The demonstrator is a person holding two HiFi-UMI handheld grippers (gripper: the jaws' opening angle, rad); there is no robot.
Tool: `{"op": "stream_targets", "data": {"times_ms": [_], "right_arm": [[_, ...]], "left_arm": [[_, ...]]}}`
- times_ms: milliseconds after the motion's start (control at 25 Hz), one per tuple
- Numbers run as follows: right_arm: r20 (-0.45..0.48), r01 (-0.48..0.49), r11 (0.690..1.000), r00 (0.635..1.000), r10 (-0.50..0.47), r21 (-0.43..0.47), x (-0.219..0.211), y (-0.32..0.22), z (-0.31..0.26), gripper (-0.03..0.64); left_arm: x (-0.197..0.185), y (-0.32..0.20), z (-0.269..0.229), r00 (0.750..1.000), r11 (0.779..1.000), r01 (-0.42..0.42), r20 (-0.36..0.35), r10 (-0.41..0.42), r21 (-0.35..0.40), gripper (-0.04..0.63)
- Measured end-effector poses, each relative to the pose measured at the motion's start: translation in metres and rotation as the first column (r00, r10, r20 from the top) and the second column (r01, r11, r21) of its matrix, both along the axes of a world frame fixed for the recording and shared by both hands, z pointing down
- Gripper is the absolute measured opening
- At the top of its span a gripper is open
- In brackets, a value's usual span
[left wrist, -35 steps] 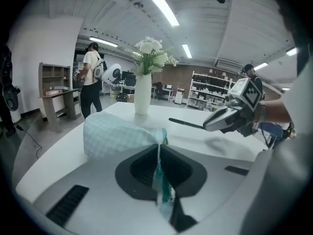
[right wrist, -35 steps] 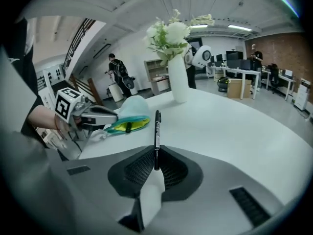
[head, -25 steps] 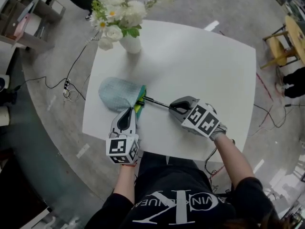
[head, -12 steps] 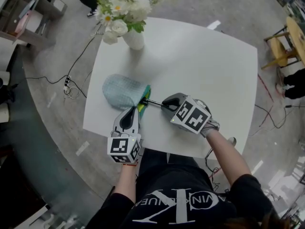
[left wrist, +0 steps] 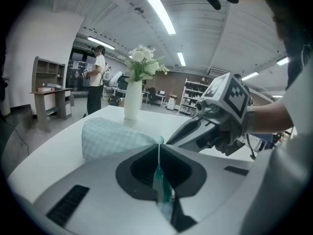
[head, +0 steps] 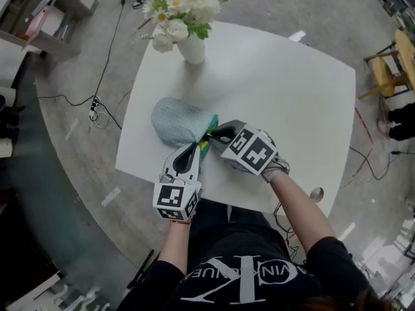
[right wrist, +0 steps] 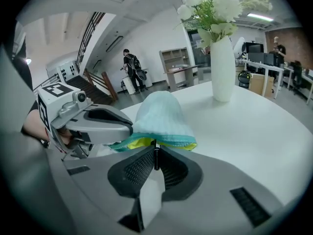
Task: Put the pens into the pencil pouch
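White square table [head: 292, 96] on a grey concrete floor [head: 71, 167], workshop shelving and ceiling strip lights behind in both gripper views. Landmark: the pencil pouch [head: 178, 122], pale blue-green checked cloth with a teal rim and yellow lining, lying on the table toward your left-hand edge. Its closed end points away from you and its mouth faces your grippers. Beyond the pouch and well apart from it stands a white vase [head: 192, 47] of white flowers [head: 175, 8]. Off the table, past the pouch's far left side, black cables [head: 97, 102] trail over the floor; far to the pouch's right sits a wooden chair [head: 382, 70]. Your left gripper [head: 200, 146] is at the near edge of the pouch mouth; its own view shows the jaws pressed together on the teal rim fabric, pinching it. Your right gripper [head: 214, 133] is just right of the mouth, close beside the left one. Its jaws are clamped on a thin dark pen [right wrist: 156, 158], which runs straight up from the pads to the pouch opening. The pen's far end meets the yellow-lined mouth; how deep it goes in cannot be made out.
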State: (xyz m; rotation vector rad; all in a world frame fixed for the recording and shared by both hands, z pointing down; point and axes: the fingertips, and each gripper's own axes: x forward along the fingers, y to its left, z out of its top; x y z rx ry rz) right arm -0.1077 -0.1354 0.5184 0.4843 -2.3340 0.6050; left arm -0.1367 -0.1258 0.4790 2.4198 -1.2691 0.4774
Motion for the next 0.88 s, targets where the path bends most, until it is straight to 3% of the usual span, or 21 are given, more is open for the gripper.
{"op": "stream_targets", "data": {"times_ms": [400,600,680,880], "right_arm": [[0.020,-0.033,0.998,0.999,0.032,0.055,-0.010,-0.009,0.006,0.056],[0.078,-0.047,0.998,0.996,0.044,0.042,-0.004,-0.003,-0.001,0.140],[0.075,-0.047,0.998,0.996,0.044,0.041,0.003,0.001,-0.001,0.164],[0.028,-0.046,0.999,0.999,0.045,0.023,0.018,0.013,0.009,0.149]], "left_arm": [[0.001,0.001,-0.005,0.999,1.000,-0.009,-0.030,0.009,0.006,0.012],[-0.002,0.000,-0.002,0.999,1.000,0.008,-0.040,-0.008,0.001,0.013],[-0.002,0.000,-0.001,0.999,1.000,0.010,-0.040,-0.010,-0.002,0.013],[-0.004,-0.001,0.000,0.999,1.000,0.017,-0.039,-0.017,-0.002,0.013]]}}
